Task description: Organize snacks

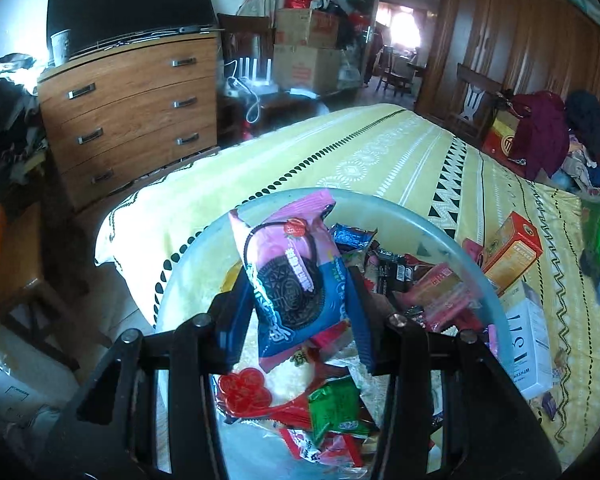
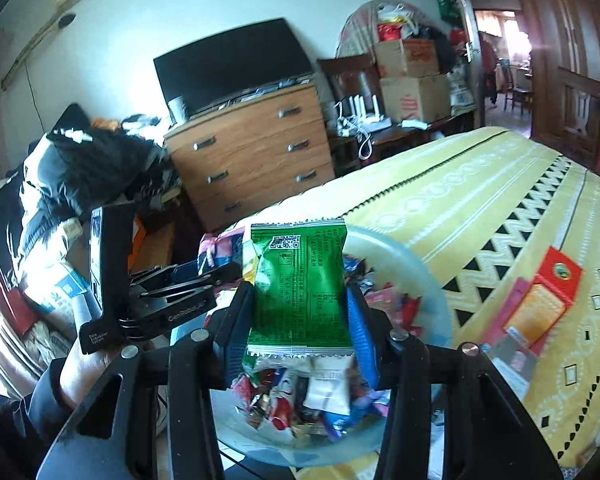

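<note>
My left gripper (image 1: 296,312) is shut on a pink and blue cookie packet (image 1: 292,264), held upright over a clear plastic bowl (image 1: 440,236) that holds several wrapped snacks. In the right wrist view, my right gripper (image 2: 300,320) is shut on a green snack packet (image 2: 300,280), held over the same bowl (image 2: 424,276). The left gripper (image 2: 216,266) shows there at the bowl's left rim, with a hand under it.
The bowl sits on a bed with a yellow patterned cover (image 1: 400,152). An orange and red box (image 1: 512,248) and a white box (image 1: 532,344) lie beside the bowl. A wooden dresser (image 1: 132,112) with a dark screen stands beyond the bed, cardboard boxes (image 1: 308,48) behind.
</note>
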